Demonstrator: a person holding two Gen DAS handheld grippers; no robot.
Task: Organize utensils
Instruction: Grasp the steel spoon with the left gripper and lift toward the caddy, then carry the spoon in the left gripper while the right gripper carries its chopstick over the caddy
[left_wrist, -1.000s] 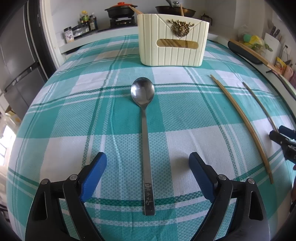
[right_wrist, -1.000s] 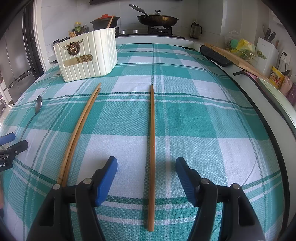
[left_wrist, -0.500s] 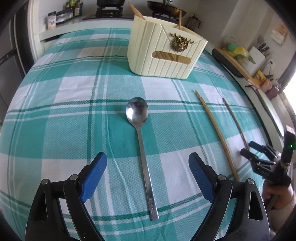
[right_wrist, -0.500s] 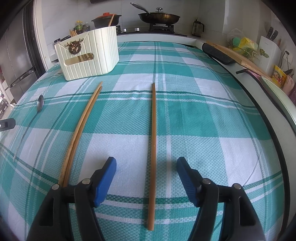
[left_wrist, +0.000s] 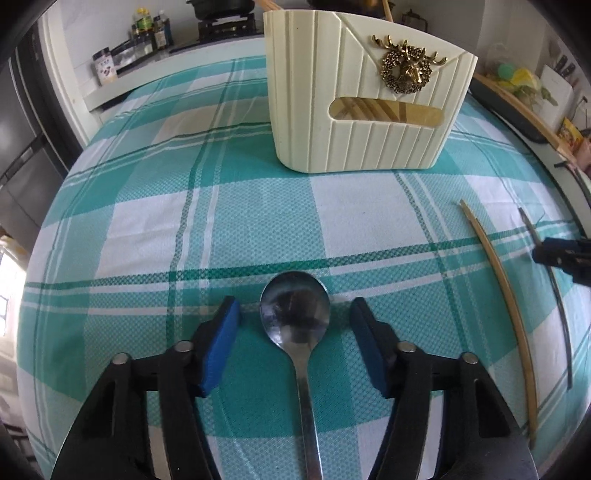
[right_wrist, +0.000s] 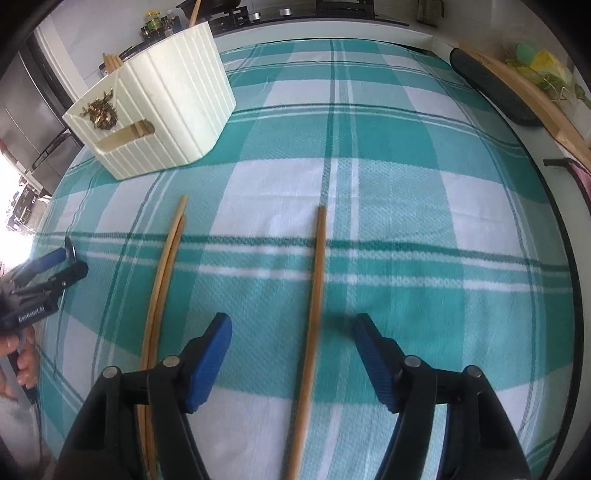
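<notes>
A steel spoon (left_wrist: 295, 317) lies on the teal checked tablecloth (left_wrist: 155, 229), its bowl pointing at the cream utensil holder (left_wrist: 369, 103). My left gripper (left_wrist: 294, 308) straddles the bowl. Its jaws are closing, and the blue pads stay clear of the metal on both sides. In the right wrist view a single wooden chopstick (right_wrist: 316, 295) runs between the jaws of my right gripper (right_wrist: 293, 321). These jaws are closing too, with gaps on either side. A chopstick pair (right_wrist: 164, 273) lies to its left. The holder (right_wrist: 155, 110) has more chopsticks inside.
A stove with pots and several bottles (left_wrist: 147, 33) line the counter behind the table. A dark tray (right_wrist: 491, 88) and a wooden board sit along the right edge. A person's hand (right_wrist: 22, 362) holds the left gripper at the far left.
Both grippers moved forward toward the holder and their jaws narrowed. The left jaws now flank the spoon's bowl instead of its handle. The right jaws sit further up the single chopstick.
</notes>
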